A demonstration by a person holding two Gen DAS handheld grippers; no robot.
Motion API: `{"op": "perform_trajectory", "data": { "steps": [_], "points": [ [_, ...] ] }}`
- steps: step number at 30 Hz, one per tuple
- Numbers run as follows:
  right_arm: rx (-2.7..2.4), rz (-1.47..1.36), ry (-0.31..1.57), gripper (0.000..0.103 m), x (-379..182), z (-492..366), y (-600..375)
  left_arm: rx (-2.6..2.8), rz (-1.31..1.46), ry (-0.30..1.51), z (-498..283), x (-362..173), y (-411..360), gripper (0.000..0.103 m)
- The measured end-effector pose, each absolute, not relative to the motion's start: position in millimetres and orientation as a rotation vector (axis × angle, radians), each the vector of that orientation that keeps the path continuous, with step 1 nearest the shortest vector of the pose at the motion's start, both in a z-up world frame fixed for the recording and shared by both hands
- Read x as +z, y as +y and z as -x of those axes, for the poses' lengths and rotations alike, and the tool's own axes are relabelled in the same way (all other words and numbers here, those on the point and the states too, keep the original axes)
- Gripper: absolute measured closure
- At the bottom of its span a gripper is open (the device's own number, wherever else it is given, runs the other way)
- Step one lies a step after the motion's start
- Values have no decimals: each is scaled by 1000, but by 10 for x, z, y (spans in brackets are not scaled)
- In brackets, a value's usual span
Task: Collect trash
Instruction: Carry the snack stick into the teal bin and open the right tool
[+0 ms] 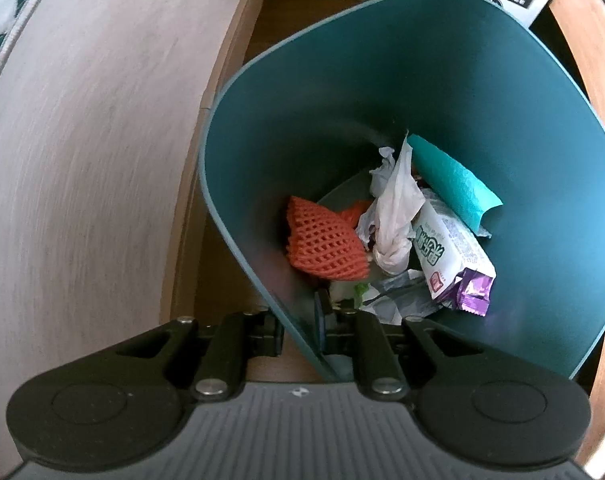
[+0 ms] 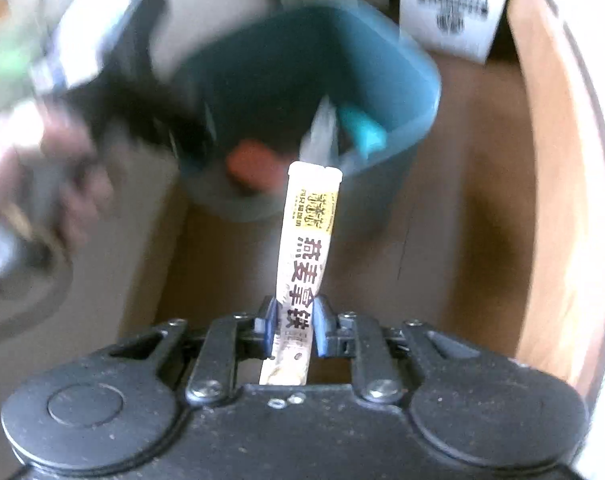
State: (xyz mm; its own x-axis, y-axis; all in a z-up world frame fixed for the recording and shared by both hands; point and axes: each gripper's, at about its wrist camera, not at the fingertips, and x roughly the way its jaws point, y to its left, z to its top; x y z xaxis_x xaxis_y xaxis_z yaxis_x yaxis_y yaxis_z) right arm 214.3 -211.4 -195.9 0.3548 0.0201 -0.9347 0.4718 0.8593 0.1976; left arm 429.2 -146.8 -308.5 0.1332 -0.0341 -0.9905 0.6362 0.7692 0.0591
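My right gripper (image 2: 293, 328) pinches one stick sachet (image 2: 308, 248), pointing toward the one teal bin (image 2: 398, 92). My left gripper (image 1: 302, 328) clamps that bin's rim (image 1: 298, 320); inside lie one orange foam net (image 1: 322, 240) and two wrappers (image 1: 454, 252).

Your left gripper (image 1: 300, 330) clamps the near wall of the dark teal plastic bin (image 1: 442, 60). Ahead of your fingers, inside: orange foam fruit net (image 1: 322, 240), crumpled white plastic bag (image 1: 394, 208), white-and-purple snack wrapper (image 1: 454, 256), teal paper sheet (image 1: 454, 180). Left of your gripper: pale wood-grain panel (image 1: 82, 160).
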Motion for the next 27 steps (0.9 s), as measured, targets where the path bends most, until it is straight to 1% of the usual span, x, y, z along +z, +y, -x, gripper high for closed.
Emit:
{"op": "perform_trajectory", "data": {
  "steps": [2, 4, 9, 14, 18, 22, 27],
  "points": [
    [-293, -461, 1148, 85, -1687, -2269, -2311, -523, -536, 1354, -4279, -3078, -1459, 89],
    [-289, -450, 1115, 85, -1534, -2412, -2439, -532, -525, 1344, -4268, -3070, -1444, 89],
    [-278, -407, 1074, 85, -1587, -2825, -2716, -542, -476, 1331, -4266, -3058, -1375, 88],
    [-243, -460, 1153, 85, -1937, -3438, -2984, -541, -452, 1319, -4244, -3046, -1325, 88],
    [-243, -394, 1237, 85, -2247, -3667, -2878, -537, -423, 1320, -4251, -3043, -1306, 88],
    [-247, -361, 1303, 85, -2601, -3763, -2794, -539, -414, 1316, -4282, -3010, -1311, 88],
    [-277, -346, 1337, 85, -2944, -3746, -2724, -543, -384, 1314, -4313, -3020, -1293, 87]
  ]
}}
